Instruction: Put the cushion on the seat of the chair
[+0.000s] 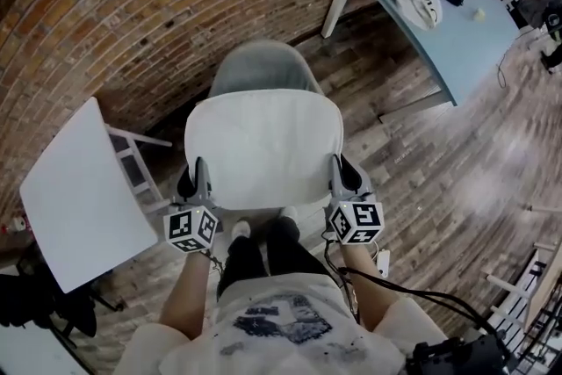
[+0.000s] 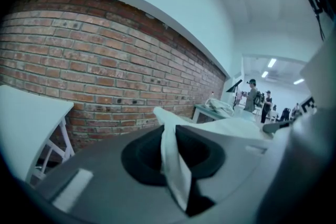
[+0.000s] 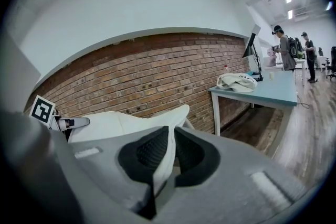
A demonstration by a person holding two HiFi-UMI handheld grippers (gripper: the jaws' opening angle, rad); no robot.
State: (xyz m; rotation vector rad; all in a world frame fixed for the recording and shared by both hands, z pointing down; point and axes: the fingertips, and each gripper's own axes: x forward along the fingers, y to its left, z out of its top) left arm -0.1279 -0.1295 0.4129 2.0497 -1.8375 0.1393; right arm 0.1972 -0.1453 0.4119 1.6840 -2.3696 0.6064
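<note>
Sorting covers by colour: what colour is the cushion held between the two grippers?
Plain white; the soft square cushion shows best in the head view.

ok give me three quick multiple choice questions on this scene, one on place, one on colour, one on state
1. Where is the cushion?
a) on the blue table
b) on the floor
c) over the grey chair

2. What colour is the cushion?
a) black
b) white
c) red

3. How do the left gripper and right gripper stand?
a) both shut on the cushion
b) both open and empty
c) only the left shut

Key: 1 c, the head view shows it covering the chair's seat. 2 b, it looks white in every view. 3 a, each gripper view shows fabric pinched between the pads.
</note>
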